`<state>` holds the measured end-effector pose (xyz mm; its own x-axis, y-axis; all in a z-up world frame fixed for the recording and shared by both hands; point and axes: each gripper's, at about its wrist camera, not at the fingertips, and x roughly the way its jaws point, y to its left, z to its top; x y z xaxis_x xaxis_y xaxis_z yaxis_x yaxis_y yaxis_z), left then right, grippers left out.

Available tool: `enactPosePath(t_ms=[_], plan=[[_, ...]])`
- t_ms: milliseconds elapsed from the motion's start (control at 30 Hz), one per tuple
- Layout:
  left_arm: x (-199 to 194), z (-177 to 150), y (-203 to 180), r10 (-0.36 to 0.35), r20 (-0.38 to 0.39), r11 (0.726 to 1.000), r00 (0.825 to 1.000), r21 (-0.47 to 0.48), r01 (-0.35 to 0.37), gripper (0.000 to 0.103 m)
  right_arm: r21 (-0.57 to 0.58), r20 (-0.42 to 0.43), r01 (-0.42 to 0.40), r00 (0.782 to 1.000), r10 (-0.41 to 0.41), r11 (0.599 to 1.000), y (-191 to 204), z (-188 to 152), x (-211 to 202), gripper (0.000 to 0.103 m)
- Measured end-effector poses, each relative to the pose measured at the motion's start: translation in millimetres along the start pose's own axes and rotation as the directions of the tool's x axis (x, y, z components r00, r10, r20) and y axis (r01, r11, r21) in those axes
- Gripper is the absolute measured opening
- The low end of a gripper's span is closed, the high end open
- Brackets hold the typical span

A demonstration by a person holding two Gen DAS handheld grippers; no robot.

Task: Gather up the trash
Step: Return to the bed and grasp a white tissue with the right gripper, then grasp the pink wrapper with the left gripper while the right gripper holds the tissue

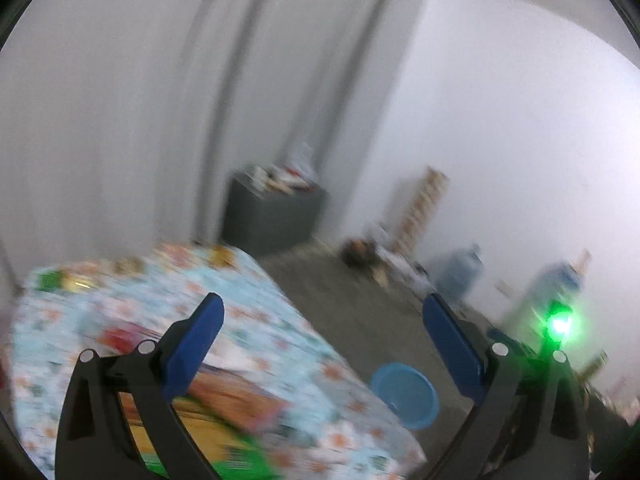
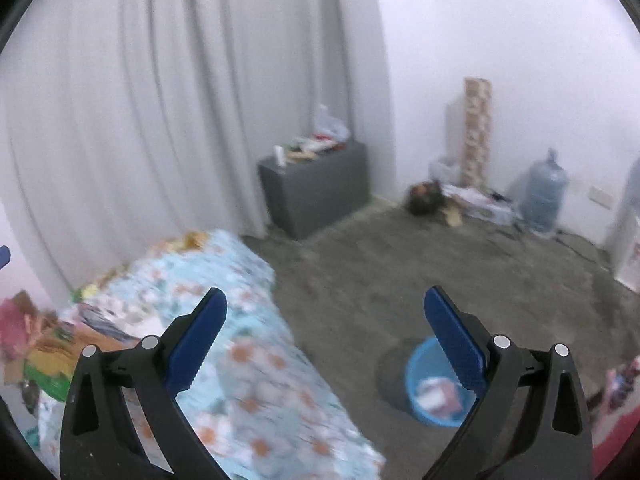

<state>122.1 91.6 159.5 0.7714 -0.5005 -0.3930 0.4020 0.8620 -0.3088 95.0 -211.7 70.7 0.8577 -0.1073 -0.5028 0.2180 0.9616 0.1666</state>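
Trash [image 2: 438,394] sits in the blue bin [image 2: 416,368] on the grey floor [image 2: 440,272], just off the corner of the bench [image 2: 256,360]. From the right wrist view you can see pale and reddish scraps down in the bin, too blurry to say what they are. In the left wrist view the bin [image 1: 404,394] looks like a plain blue bowl shape and I can't make out its contents.

Right tool [image 2: 326,304] is spread wide, nothing between its blue pads. Left tool [image 1: 324,308] is wide too, also empty.

Bench has a light blue flowery cloth, and more clutter [image 2: 52,344] lies at its left end: cardboard, something pink, something green. It's all smeared, so no details.

Further back there's a grey cabinet [image 2: 320,188] against the curtain [image 2: 160,100] with stuff piled on top, a tall patterned box [image 2: 476,132] by the wall, and a water jug [image 2: 546,192] near it.
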Motion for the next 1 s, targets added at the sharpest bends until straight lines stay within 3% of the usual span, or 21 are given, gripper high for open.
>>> enactPosePath(t_ms=[100,233,367,500,667,867,1000], plan=[[-27,10,39,0.094,0.043,0.995,0.995,-0.046,-0.092,0.097,0.023,-0.022,-0.110,0.994,0.110,0.994,18,8,10,0.095],[-44,12,80,0.168,0.034,0.981,0.985,-0.103,-0.163,0.097,0.066,-0.102,-0.264,0.958,0.270,0.962,39,18,27,0.095],[-41,7,103,0.167,-0.010,0.975,0.986,-0.144,-0.167,0.097,0.134,-0.194,-0.379,0.896,0.399,0.916,58,21,52,0.095],[-29,5,123,0.134,-0.057,0.975,0.989,-0.170,-0.142,0.097,0.182,-0.283,-0.440,0.833,0.476,0.879,84,17,71,0.094],[-13,4,136,0.112,-0.087,0.979,0.990,-0.161,-0.125,0.097,0.276,-0.393,-0.485,0.731,0.558,0.830,113,2,104,0.086],[13,-3,149,0.093,-0.137,0.979,0.986,-0.170,-0.115,0.097,0.383,-0.511,-0.455,0.621,0.594,0.804,134,-25,163,0.072],[29,-9,162,0.072,-0.178,0.973,0.981,-0.203,-0.108,0.092,0.425,-0.565,-0.414,0.573,0.593,0.805,141,-42,197,0.065]])
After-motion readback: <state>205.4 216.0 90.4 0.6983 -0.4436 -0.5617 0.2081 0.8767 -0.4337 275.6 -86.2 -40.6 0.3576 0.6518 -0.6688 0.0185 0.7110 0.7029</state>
